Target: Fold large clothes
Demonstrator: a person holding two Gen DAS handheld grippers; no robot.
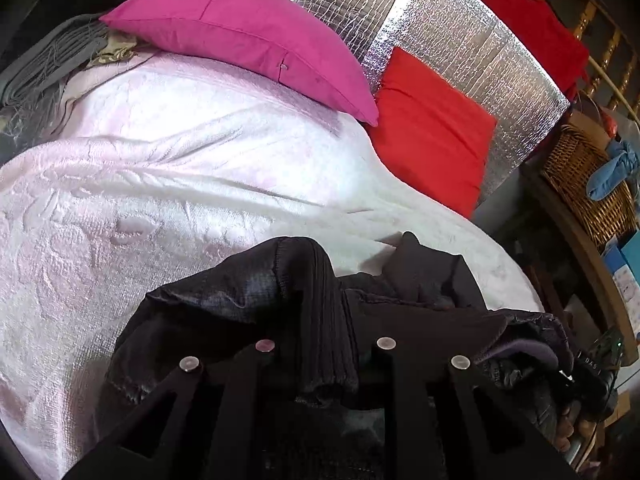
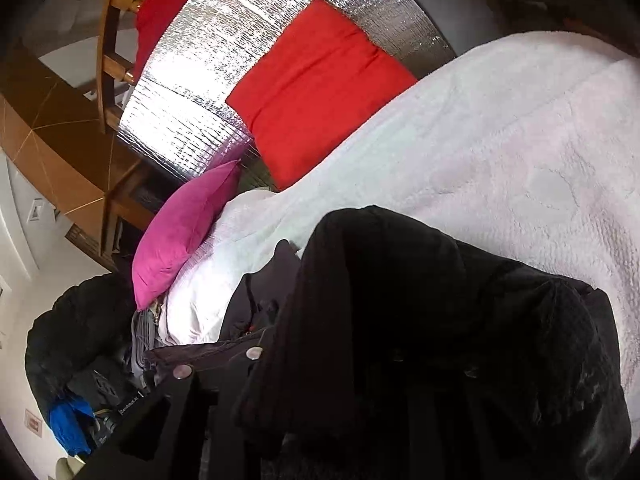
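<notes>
A large black jacket (image 1: 248, 300) with a ribbed cuff (image 1: 324, 320) lies bunched over the near edge of a bed with a pale pink cover (image 1: 160, 184). In the left wrist view, my left gripper (image 1: 324, 350) is closed on the ribbed cuff, which hangs between the fingers. In the right wrist view, the same jacket (image 2: 400, 300) drapes over my right gripper (image 2: 324, 356) and hides its right finger; the fabric sits between the fingers. The bed cover (image 2: 500, 152) fills the right half of that view.
A magenta pillow (image 1: 248, 40) and a red pillow (image 1: 432, 136) lean on a silver quilted headboard (image 1: 460, 40). A wicker basket (image 1: 588, 184) stands right of the bed. Grey cloth (image 1: 48, 64) lies at the far left. A black bag (image 2: 80, 328) sits on the floor.
</notes>
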